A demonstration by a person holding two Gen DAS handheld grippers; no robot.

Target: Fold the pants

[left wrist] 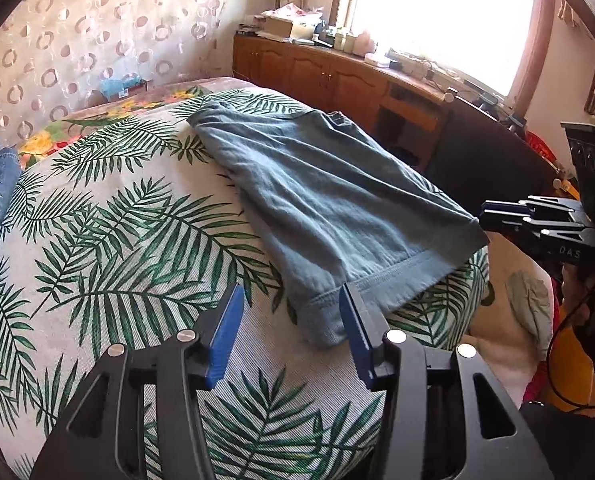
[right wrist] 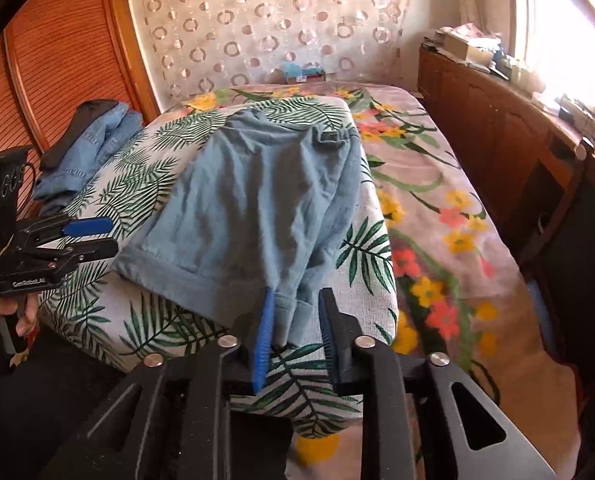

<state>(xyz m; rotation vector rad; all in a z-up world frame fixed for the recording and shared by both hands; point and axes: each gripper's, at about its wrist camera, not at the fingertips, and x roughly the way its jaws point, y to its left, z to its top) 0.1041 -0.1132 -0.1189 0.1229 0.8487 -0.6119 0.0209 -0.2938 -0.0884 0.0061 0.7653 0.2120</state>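
Blue-grey pants (left wrist: 317, 192) lie folded lengthwise on a palm-leaf cloth (left wrist: 117, 240), hem toward me, waist at the far end. My left gripper (left wrist: 293, 304) is open just above the near left hem corner, one blue pad over the hem. In the right wrist view the pants (right wrist: 257, 200) run away from me. My right gripper (right wrist: 297, 312) is open with its jaws on either side of the near right hem corner. The left gripper (right wrist: 93, 236) shows at the left of that view, the right gripper (left wrist: 493, 212) at the right of the left wrist view.
A pile of denim clothes (right wrist: 93, 136) lies at the far left of the bed. A floral bedspread (right wrist: 437, 208) lies to the right. A wooden cabinet (left wrist: 337, 76) with clutter runs under the window. A slatted wooden door (right wrist: 57, 60) stands on the left.
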